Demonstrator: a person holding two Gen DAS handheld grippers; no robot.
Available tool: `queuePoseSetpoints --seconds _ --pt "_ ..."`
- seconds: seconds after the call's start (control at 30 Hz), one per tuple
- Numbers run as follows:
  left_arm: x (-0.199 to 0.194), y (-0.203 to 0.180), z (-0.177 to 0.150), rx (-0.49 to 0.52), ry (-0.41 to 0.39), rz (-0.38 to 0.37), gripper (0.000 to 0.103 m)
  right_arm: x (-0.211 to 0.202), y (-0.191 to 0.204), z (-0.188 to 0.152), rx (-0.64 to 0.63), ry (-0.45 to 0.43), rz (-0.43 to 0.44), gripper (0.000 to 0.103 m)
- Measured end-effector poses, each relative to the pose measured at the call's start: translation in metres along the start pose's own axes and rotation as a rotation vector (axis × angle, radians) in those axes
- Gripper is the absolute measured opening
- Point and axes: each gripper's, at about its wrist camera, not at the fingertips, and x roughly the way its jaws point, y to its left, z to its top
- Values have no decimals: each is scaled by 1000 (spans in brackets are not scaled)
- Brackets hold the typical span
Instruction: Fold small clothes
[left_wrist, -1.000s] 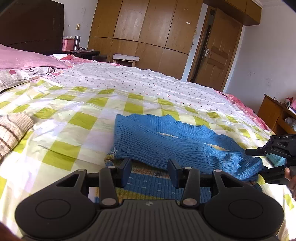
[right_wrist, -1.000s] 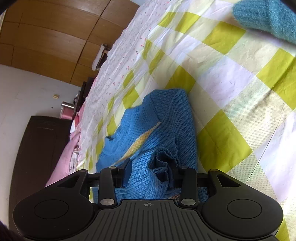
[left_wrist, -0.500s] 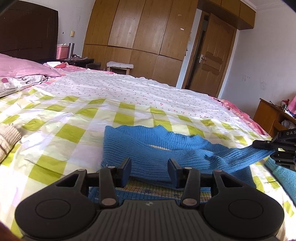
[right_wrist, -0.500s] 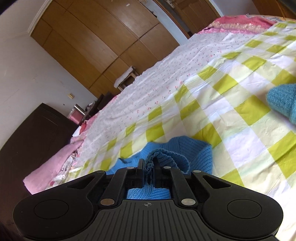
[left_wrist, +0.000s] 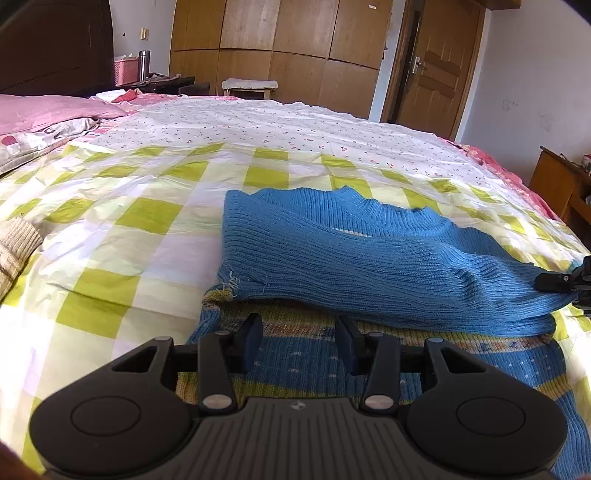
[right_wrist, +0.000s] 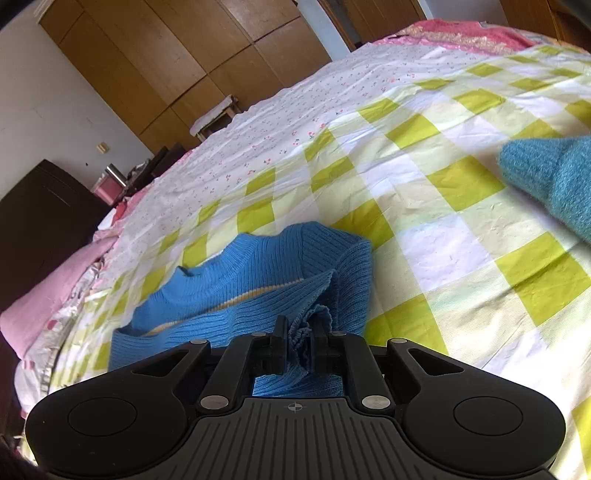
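A blue knitted sweater (left_wrist: 351, 258) lies on the yellow-checked bed cover (left_wrist: 147, 221), its striped lower part nearest the left wrist camera. My left gripper (left_wrist: 299, 339) is open just above that striped part, with nothing pinched between its fingers. My right gripper (right_wrist: 300, 334) is clamped on the bunched cuff of the sweater's sleeve (right_wrist: 295, 295), though its jaws are opening slightly. In the left wrist view the right gripper (left_wrist: 554, 282) shows at the far right edge, pulling the sleeve out over the sweater body.
A teal knitted garment (right_wrist: 554, 177) lies on the bed to the right. A beige striped knit (left_wrist: 14, 247) sits at the left edge. Pink pillows (left_wrist: 48, 110) are at the head, and a wooden cabinet (left_wrist: 561, 188) stands beside the bed.
My right gripper closed on the sleeve cuff, rolled upright and lifted it a little. The left gripper sank closer to the sweater's lower part, its jaws unchanged.
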Motion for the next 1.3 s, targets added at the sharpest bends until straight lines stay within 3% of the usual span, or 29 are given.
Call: queuePoseSetpoints --seconds 0.2,0.43,0.57,0.9,1.3 --pt "2 -5 -1 50 25 30 49 6 14 -13 -151 10 -128 14" --pt "-6 -7 0 77 7 33 49 -2 22 -11 -177 -25 -143 15" --pt "-6 -6 -1 88 15 40 49 3 21 -16 -209 7 -182 17" --pt "-17 -2 -6 105 28 60 49 -13 23 -21 -208 8 -170 19" --pt "-45 6 -24 118 39 73 49 -54 17 -73 -208 100 -123 23"
